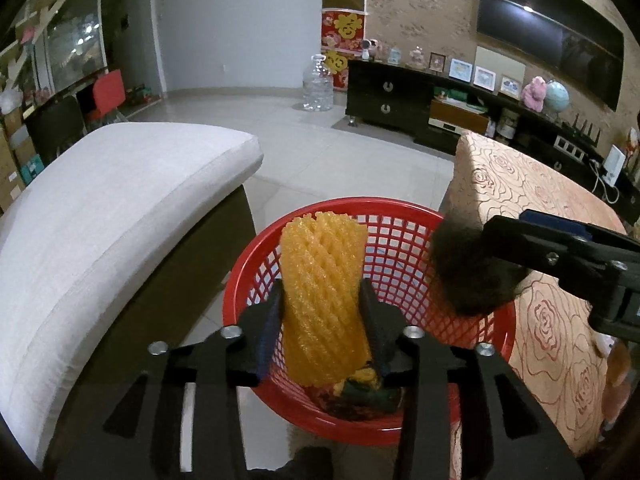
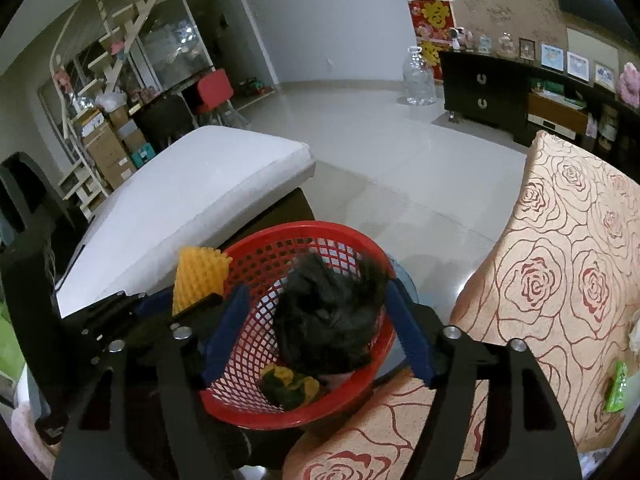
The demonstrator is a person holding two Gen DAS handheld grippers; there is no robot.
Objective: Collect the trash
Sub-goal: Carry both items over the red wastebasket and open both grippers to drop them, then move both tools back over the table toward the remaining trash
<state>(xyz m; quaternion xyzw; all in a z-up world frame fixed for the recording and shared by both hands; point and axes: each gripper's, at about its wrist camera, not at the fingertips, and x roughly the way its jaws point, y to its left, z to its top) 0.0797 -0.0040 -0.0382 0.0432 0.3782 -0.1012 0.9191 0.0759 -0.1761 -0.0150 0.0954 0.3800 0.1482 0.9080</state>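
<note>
A red mesh basket (image 1: 400,236) (image 2: 256,264) stands on the floor between a cushion and a cloth-covered table. My left gripper (image 1: 322,288) (image 2: 178,306) is above it. Its pads touch both sides of an upright yellow foam net (image 1: 320,264) (image 2: 198,276), pinching it slightly. My right gripper (image 2: 316,288) (image 1: 494,246) hangs over the basket's right side. A black fuzzy clump (image 2: 328,320) (image 1: 468,272) sits between its blue pads. It brushes the right pad, and mesh shows between it and the left pad. A crumpled yellow-green wrapper (image 2: 290,388) (image 1: 362,386) lies in the basket's bottom.
A white cushioned seat (image 1: 120,208) (image 2: 192,192) borders the basket on the left. A rose-patterned tablecloth (image 1: 536,200) (image 2: 560,264) borders it on the right, with a green packet (image 2: 616,388) on it. Tiled floor (image 1: 328,152), a water jug (image 1: 318,84) and a dark cabinet (image 1: 384,96) lie beyond.
</note>
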